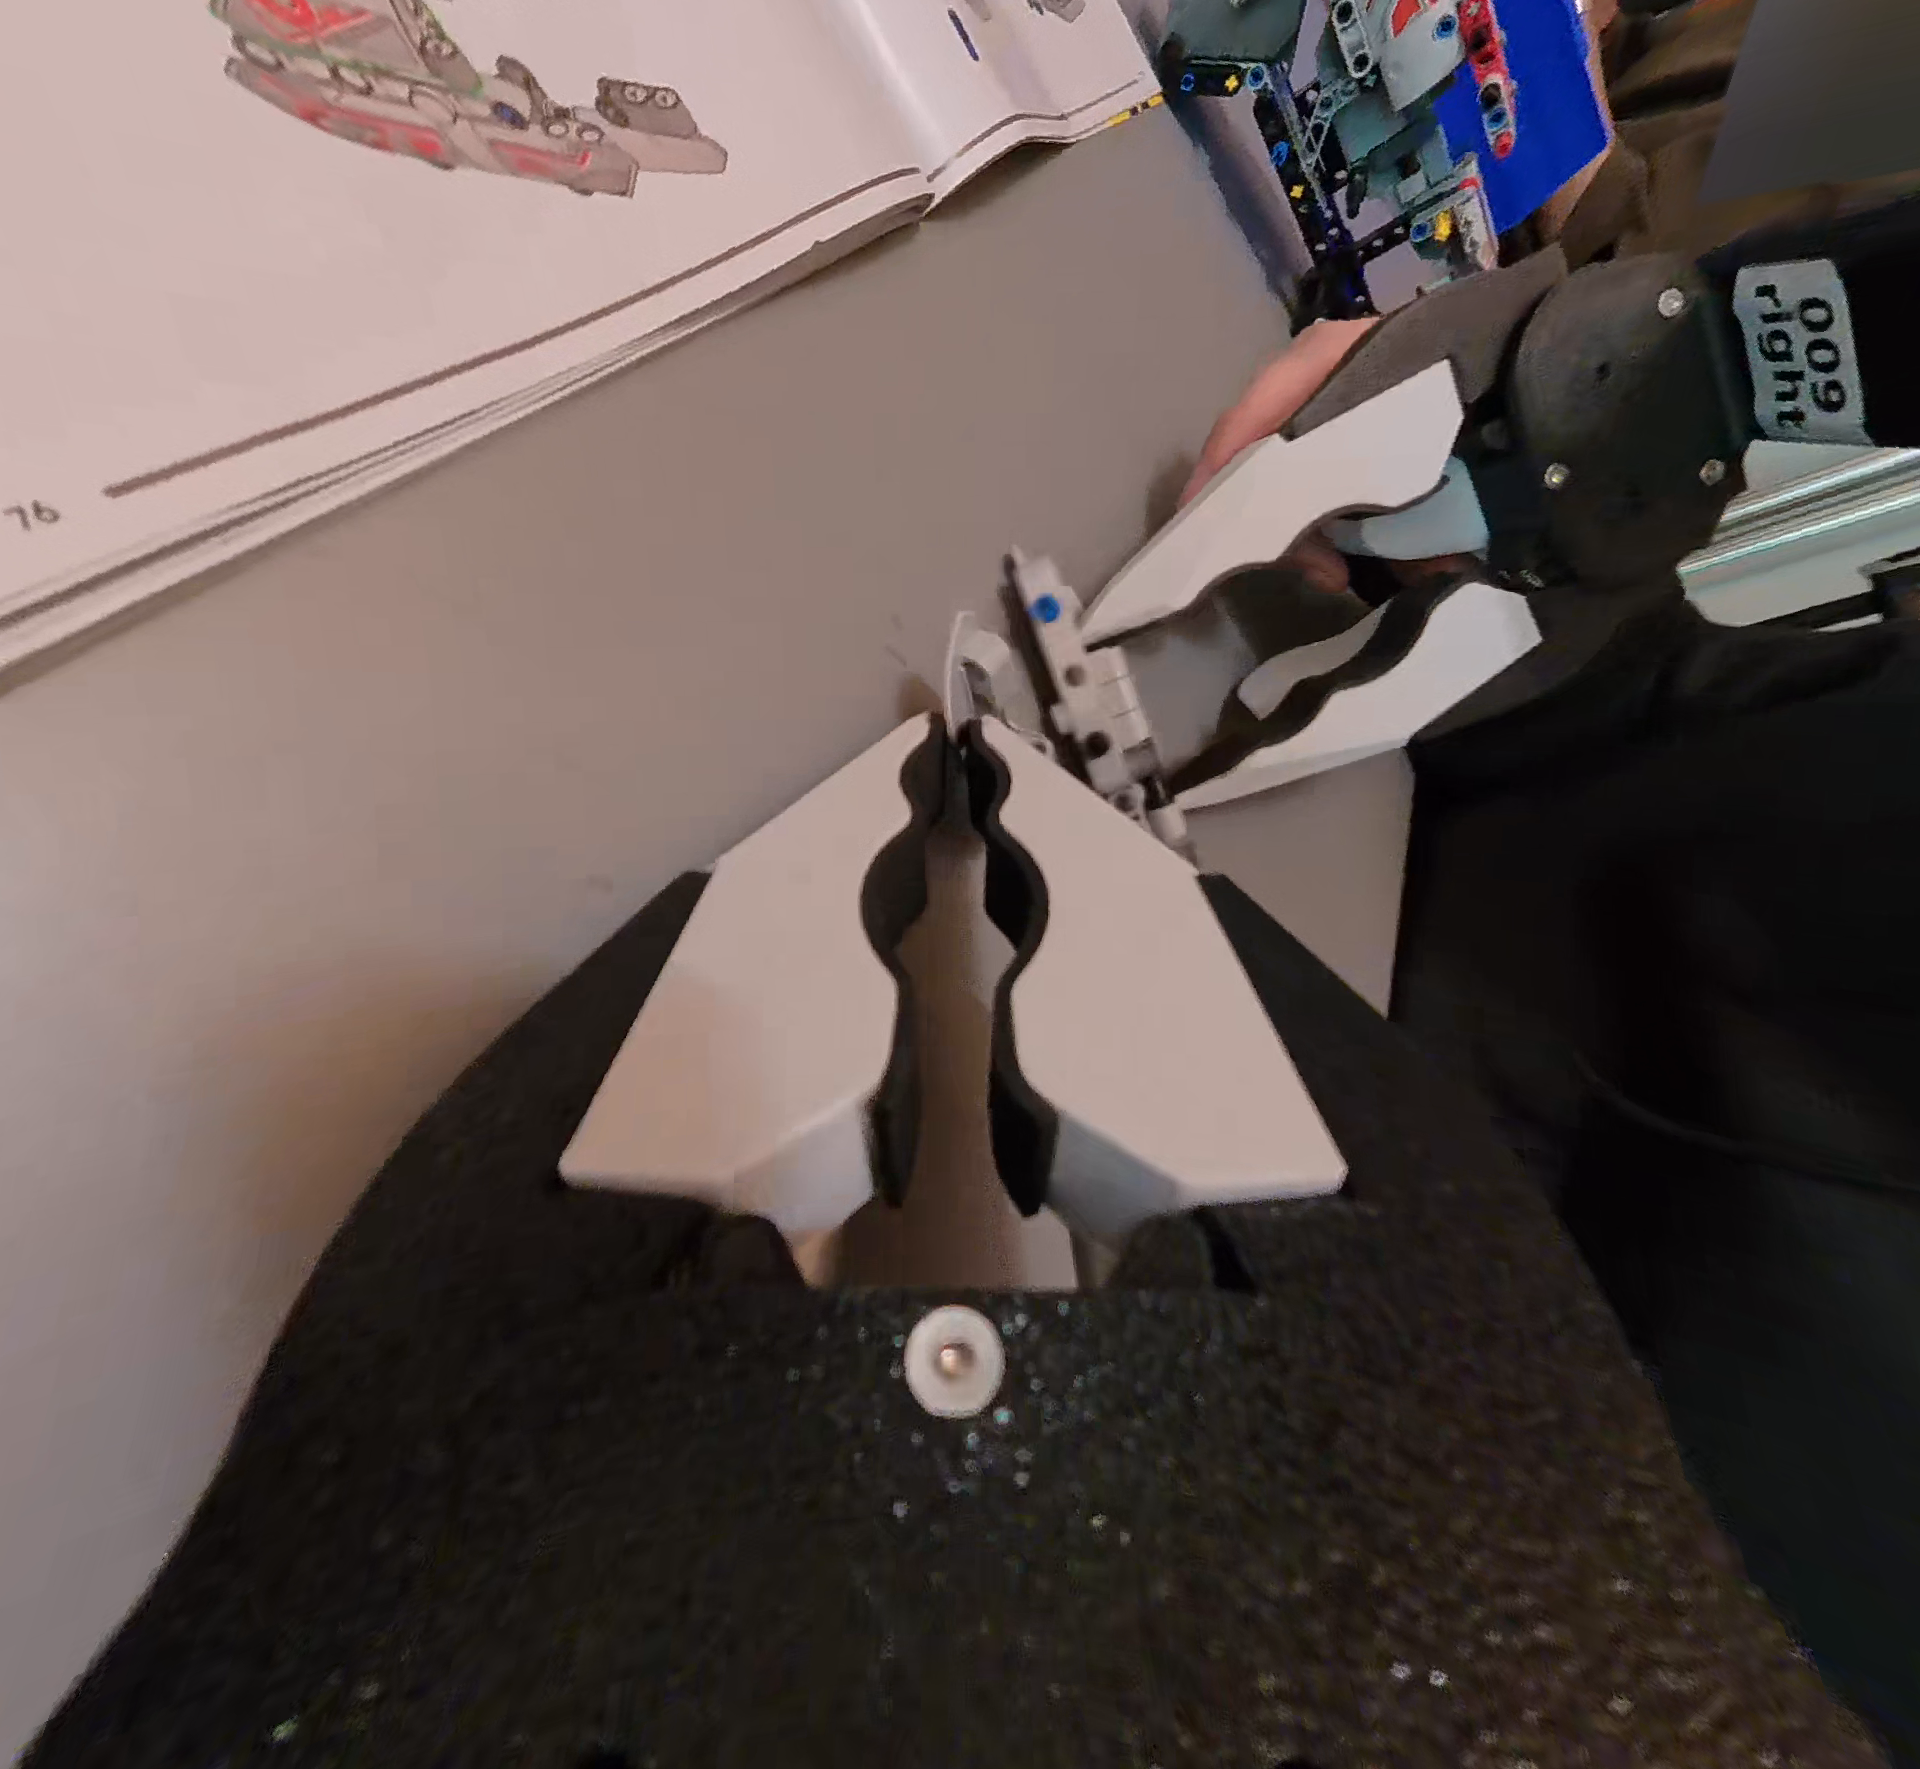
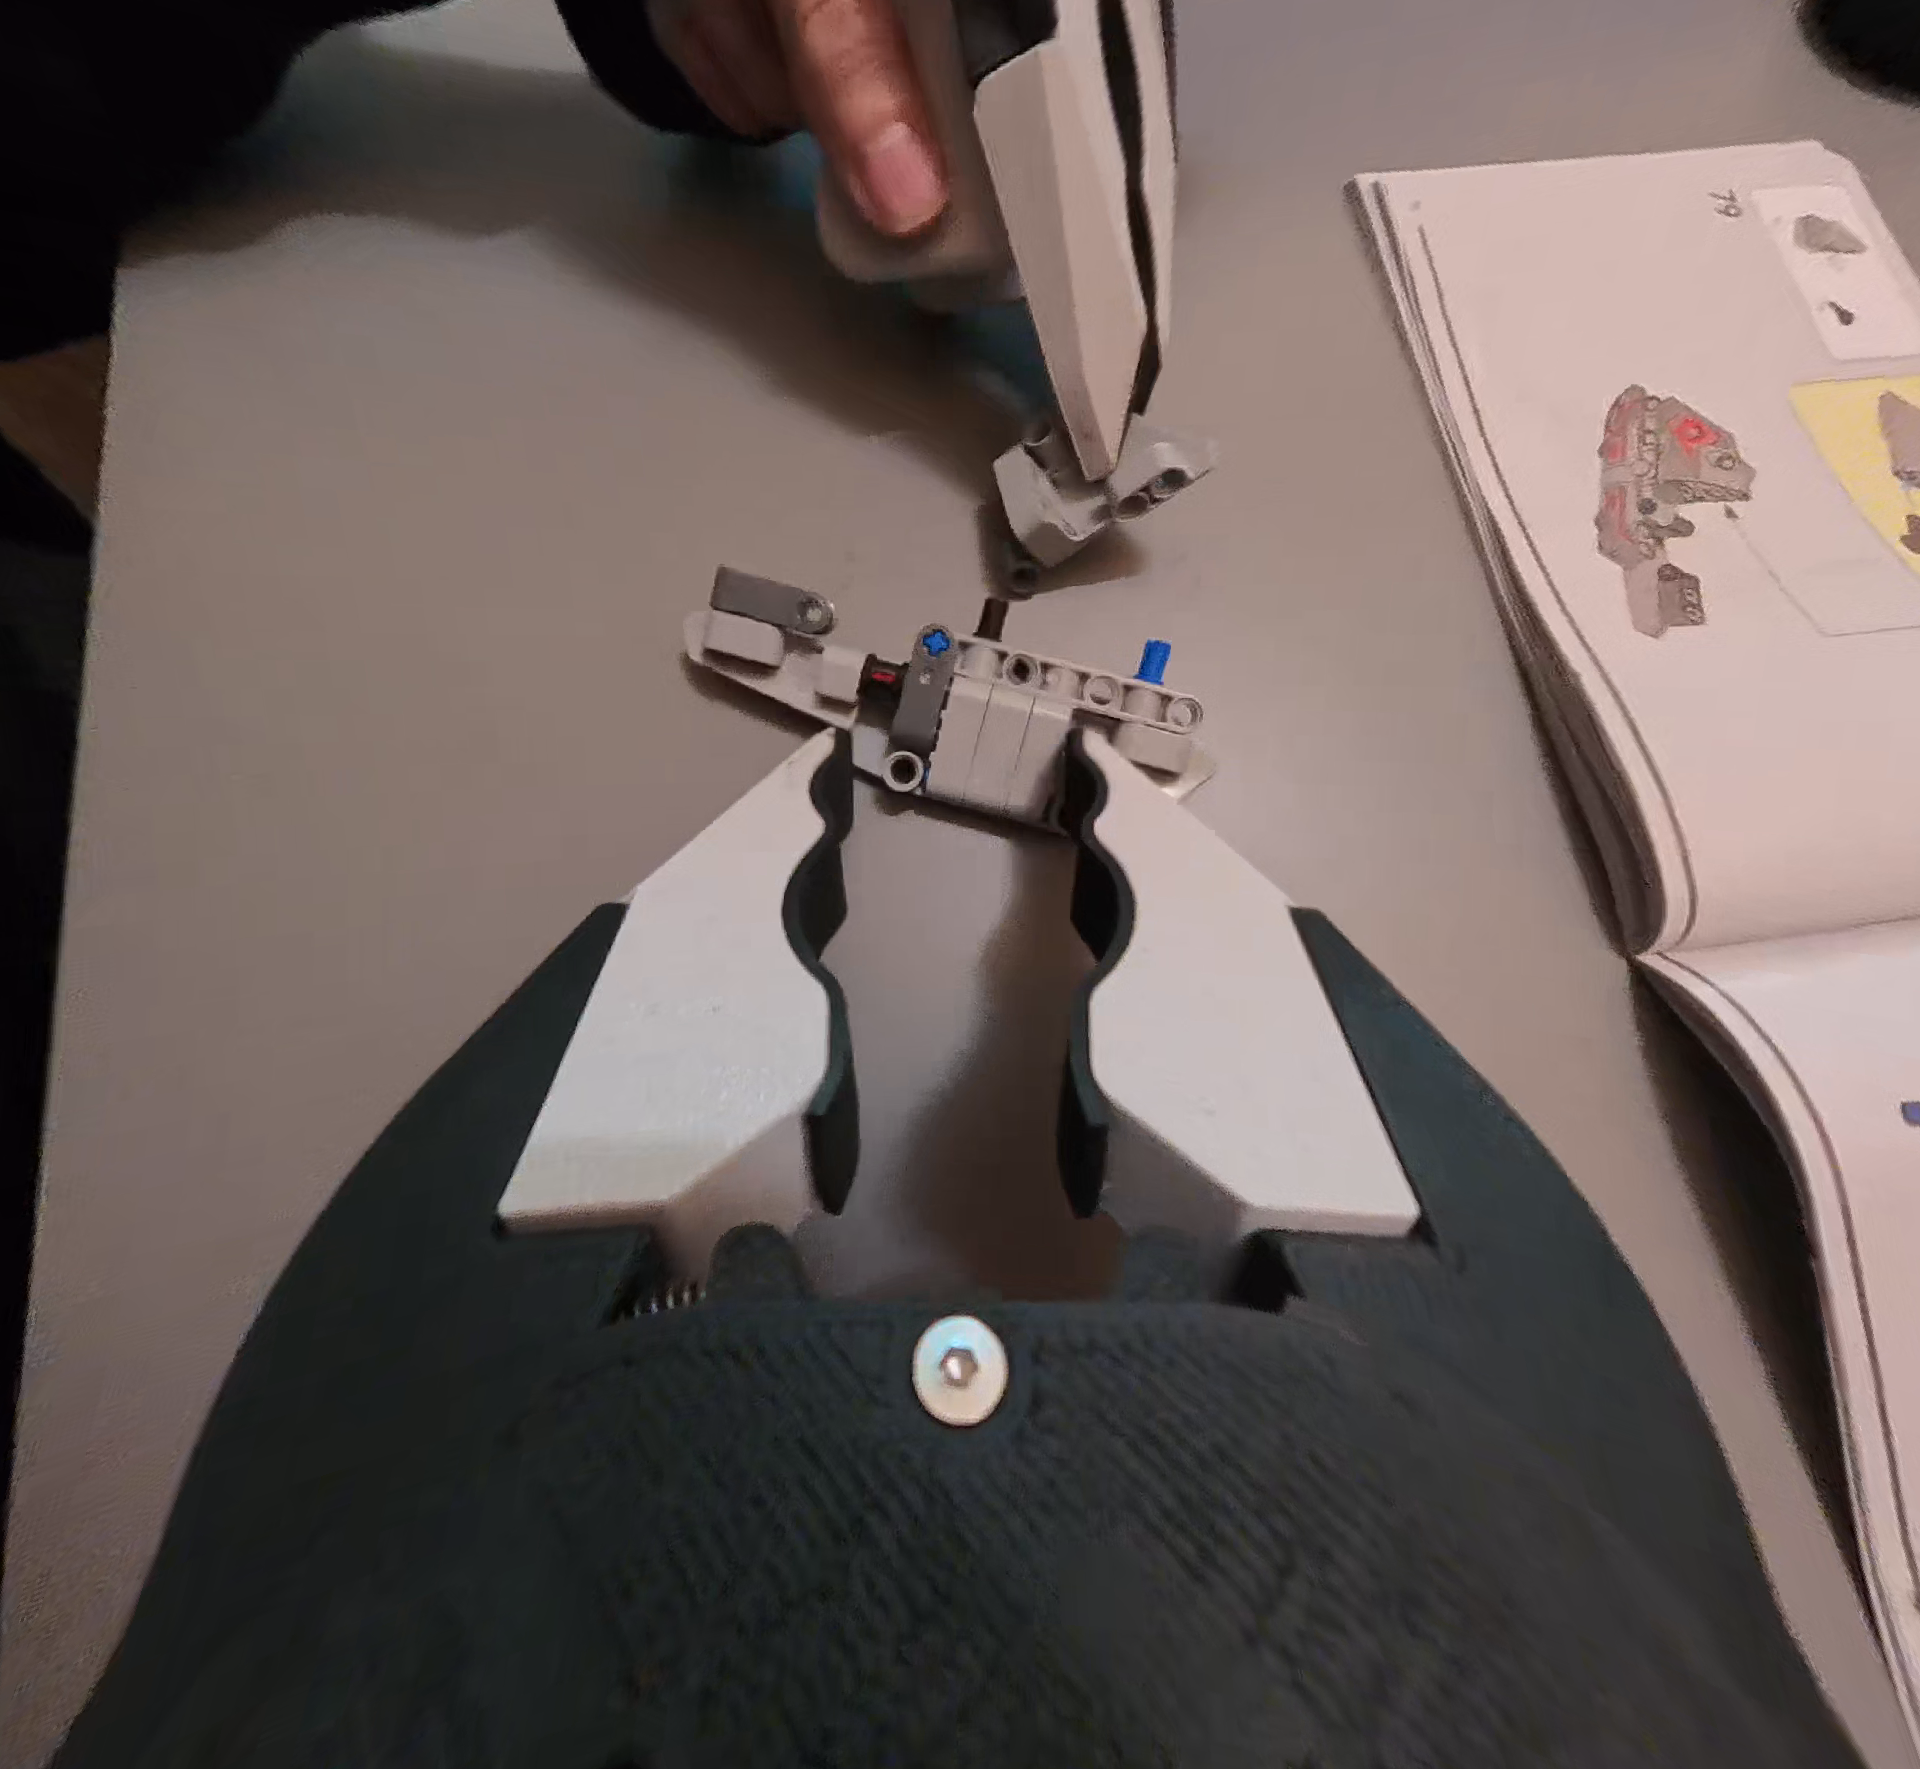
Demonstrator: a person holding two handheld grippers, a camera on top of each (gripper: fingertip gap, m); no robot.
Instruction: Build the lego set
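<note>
Right gripper (image 2: 961, 774) clamped on grey lego assembly (image 2: 977, 711) on table (image 2: 416, 576); left gripper (image 2: 1112, 462) pinched shut on small grey piece (image 2: 1081, 498). Manual (image 2: 1662, 576) right.

Left gripper (image 1: 954, 732): fingers smooth matt grey plastic, dark rubbery wavy pads, body rough grainy black plastic, bright metal screw.
Right gripper (image 2: 954, 774): same finish; metal spring visible at finger base.
Lego sub-assembly (image 2: 977, 711): smooth grey plastic, slight sheen, blue pins.
Small grey piece (image 2: 1081, 493): smooth plastic.
Instruction booklet (image 1: 436, 161): paper, soft sheen.
Table (image 1: 520, 680): smooth matt grey.
</note>
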